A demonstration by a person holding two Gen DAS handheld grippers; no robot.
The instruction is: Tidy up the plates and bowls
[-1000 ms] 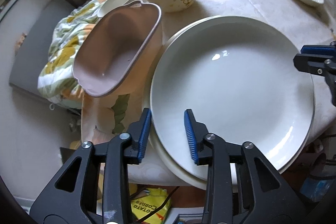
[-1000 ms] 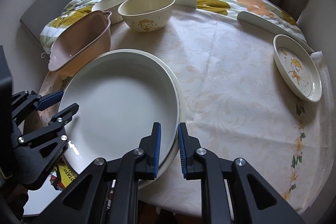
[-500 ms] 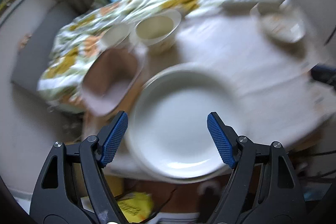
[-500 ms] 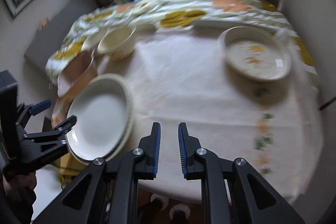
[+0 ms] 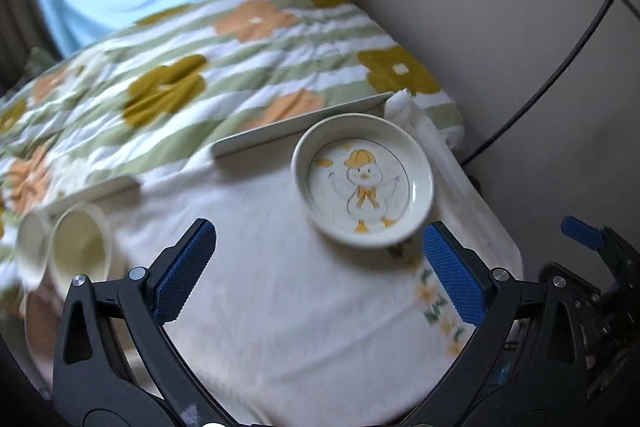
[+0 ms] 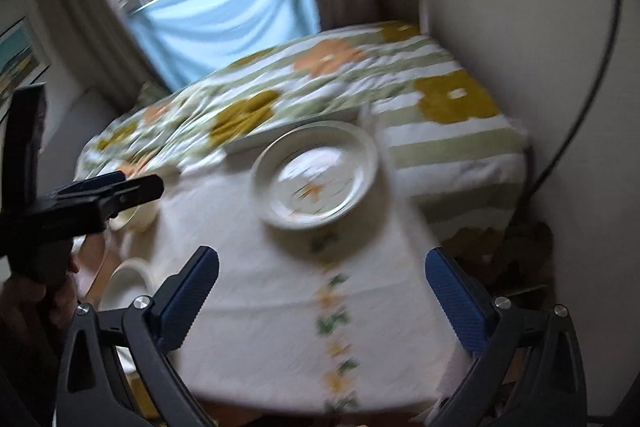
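A small white plate with a duck drawing point(image 5: 362, 183) lies at the far right of the table, blurred in the right wrist view point(image 6: 316, 173). My left gripper point(image 5: 316, 239) hovers just short of it, jaws opening wide with nothing between them. My right gripper point(image 6: 320, 259) also hovers in front of the plate, jaws opening and empty; its blue tip shows at the left wrist view's right edge point(image 5: 588, 239). A cream bowl point(image 5: 80, 247) and a second bowl point(image 5: 32, 241) stand at the left. The big white plate's rim point(image 6: 124, 283) shows at lower left.
A pale tablecloth point(image 5: 280, 307) covers the round table. A flowered blanket point(image 5: 200, 67) lies behind it, with a white flat strip point(image 5: 296, 131) beside the duck plate. A wall with a black cable point(image 5: 560, 67) is close on the right. A hand holds the left gripper point(image 6: 120, 187).
Both grippers left the big white plate's rim, rose and swung right toward the duck plate. Both sets of jaws spread wide, the right one from fully shut.
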